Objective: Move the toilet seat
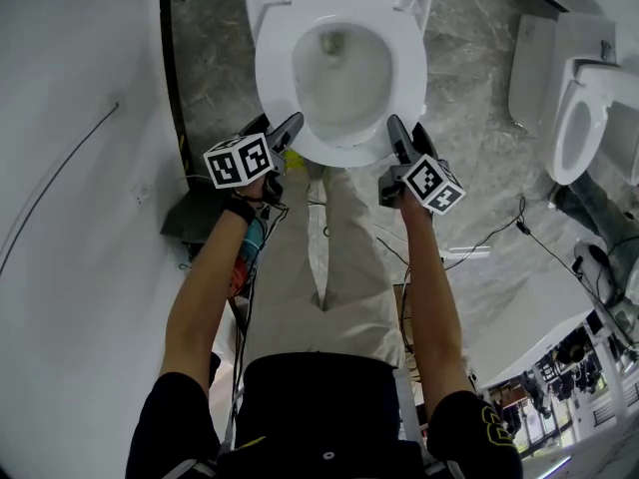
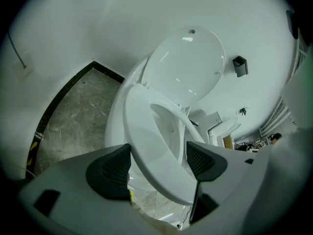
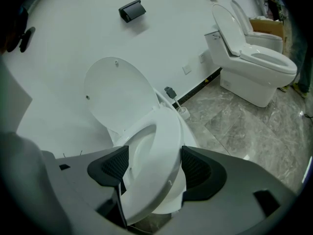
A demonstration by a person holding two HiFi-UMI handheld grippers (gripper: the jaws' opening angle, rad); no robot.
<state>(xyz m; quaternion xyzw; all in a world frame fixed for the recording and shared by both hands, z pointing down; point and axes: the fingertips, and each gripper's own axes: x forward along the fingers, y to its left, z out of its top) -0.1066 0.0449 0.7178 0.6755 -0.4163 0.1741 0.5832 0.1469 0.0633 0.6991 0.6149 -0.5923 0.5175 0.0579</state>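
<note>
At the far left of the head view a white wall (image 1: 70, 168) curves down to the grey stone floor (image 1: 205, 58). The toilet is wedged close beside it, so the person stands square in front and reaches in with both arms.

The left gripper (image 1: 285, 128) meets the front left of the toilet seat (image 1: 273, 73). In its own view one jaw sits outside the ring and the other in the opening. The pads look pressed on both edges, so I judge it to be gripping the seat across its width.

The seat sits at the top centre of the head view, down over the bowl (image 1: 344, 68). Whether it has lifted at all I cannot tell. The lid (image 2: 188, 62) is already up against the wall, so only the ring is left to move.

The right gripper (image 1: 399, 136) mirrors the left at the front right. The right gripper view shows the ring filling the gap between its pads, which also seem clamped on it. Holding both front corners probably keeps the seat level on its hinge as it swings.

At the right edge stands a second toilet (image 1: 584, 118), well apart and untouched.
</note>
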